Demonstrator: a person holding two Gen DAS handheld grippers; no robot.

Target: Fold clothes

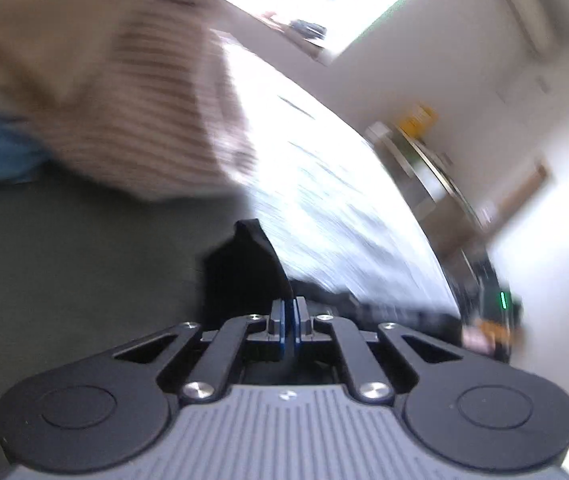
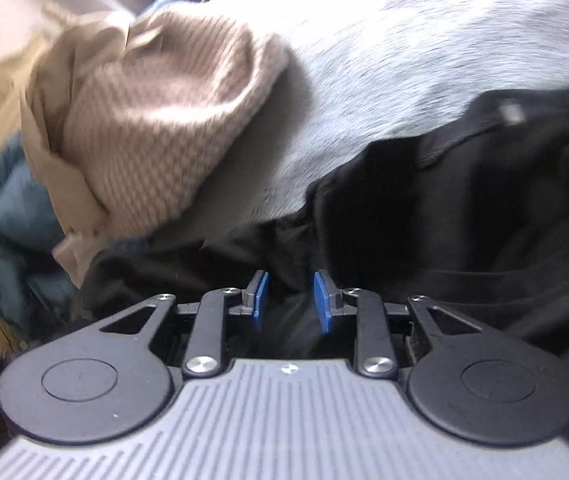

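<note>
Biggest thing in both views is the pale grey surface, blurry and streaked. On it the black garment sprawls rumpled from about 3 o'clock down to 6 in the right wrist view, not lying flat or squared. Up at 10 o'clock sits a heap: a beige knit sweater on top of a tan piece and a blue quilted jacket.

The left tool has its pads pinched right together on a peak of the black cloth, which sticks up just past the tips. The right tool stands parted, pads either side of a black fold but not gripping it as far as I can tell.

Risk as I see it: the left grip is only on a small tip of fabric, so a tug could slip it out, and dragging could snag the sweater heap nearby.

Only the left view shows the room beyond; only the right shows how bunched the garment is.
</note>
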